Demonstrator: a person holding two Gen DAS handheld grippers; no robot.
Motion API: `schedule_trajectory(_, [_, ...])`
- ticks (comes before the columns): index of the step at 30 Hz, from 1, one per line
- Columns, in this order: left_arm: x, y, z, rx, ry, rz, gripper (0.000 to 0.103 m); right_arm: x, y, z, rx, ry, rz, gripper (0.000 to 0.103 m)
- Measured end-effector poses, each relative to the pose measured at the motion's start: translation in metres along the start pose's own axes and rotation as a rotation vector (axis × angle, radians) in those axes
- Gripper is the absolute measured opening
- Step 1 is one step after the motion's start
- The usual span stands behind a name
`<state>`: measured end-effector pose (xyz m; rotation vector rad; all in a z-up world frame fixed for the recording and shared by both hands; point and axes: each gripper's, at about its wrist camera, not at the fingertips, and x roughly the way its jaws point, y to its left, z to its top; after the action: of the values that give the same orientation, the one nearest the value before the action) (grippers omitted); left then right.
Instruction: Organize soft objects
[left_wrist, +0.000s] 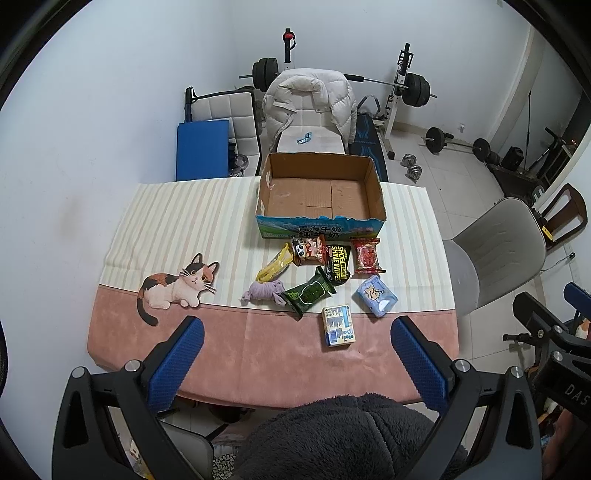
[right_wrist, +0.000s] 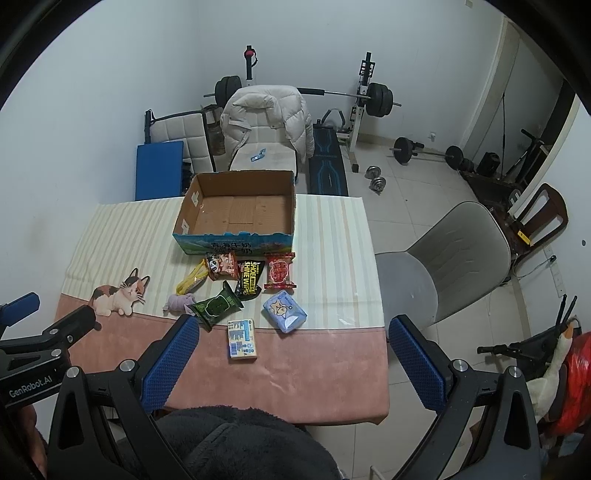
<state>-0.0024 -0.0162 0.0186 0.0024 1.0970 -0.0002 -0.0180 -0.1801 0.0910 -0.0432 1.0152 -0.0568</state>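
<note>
An open, empty cardboard box (left_wrist: 320, 192) (right_wrist: 236, 210) stands at the table's far side. In front of it lie soft packs: a yellow pack (left_wrist: 275, 263), a panda snack bag (left_wrist: 308, 251), a black shoe-wipes pack (left_wrist: 338, 263), a red snack pack (left_wrist: 367, 255), a purple cloth (left_wrist: 264, 291), a green wipes pack (left_wrist: 308, 293), a blue tissue pack (left_wrist: 376, 297) and a white tissue box (left_wrist: 338, 325). My left gripper (left_wrist: 297, 334) is open and empty above the near edge. My right gripper (right_wrist: 293, 332) is open and empty, near the table's right front.
The table has a striped and pink cloth (left_wrist: 184, 221) with a cat print (left_wrist: 177, 284). A grey chair (right_wrist: 450, 258) stands to the right, a chair with a white jacket (left_wrist: 310, 103) behind the box. Gym weights (right_wrist: 373, 98) stand at the back.
</note>
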Motion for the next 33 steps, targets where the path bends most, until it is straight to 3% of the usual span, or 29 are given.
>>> schedule_trajectory(12, [0.007, 0.0, 0.005, -0.001, 0.002, -0.019, 0.103, 0.015, 0.003, 0.009, -0.008, 0.007, 0.031, 0.103])
schedule_trajectory(16, [0.042, -0.001, 0.025, 0.035, -0.003, -0.01, 0.103, 0.05, 0.002, 0.018, -0.018, 0.044, 0.072, 0.103])
schedule_trajectory(20, [0.112, -0.008, 0.041, 0.169, -0.007, 0.081, 0.103, 0.127, 0.004, 0.025, -0.051, 0.148, 0.101, 0.103])
schedule_trajectory(22, [0.165, -0.019, 0.042, 0.291, 0.058, 0.11, 0.102, 0.186, 0.005, 0.024, -0.075, 0.225, 0.144, 0.103])
schedule_trajectory(24, [0.22, -0.03, 0.037, 0.407, 0.145, 0.115, 0.092, 0.241, 0.005, 0.017, -0.1, 0.295, 0.157, 0.103])
schedule_trajectory(26, [0.268, -0.038, 0.03, 0.481, 0.23, 0.101, 0.088, 0.305, 0.008, 0.005, -0.133, 0.379, 0.153, 0.103])
schedule_trajectory(30, [0.354, -0.053, 0.015, 0.557, 0.375, 0.076, 0.088, 0.397, 0.012, -0.021, -0.154, 0.511, 0.188, 0.098])
schedule_trajectory(33, [0.401, -0.059, 0.006, 0.601, 0.422, 0.103, 0.088, 0.448, 0.019, -0.038, -0.185, 0.578, 0.201, 0.098])
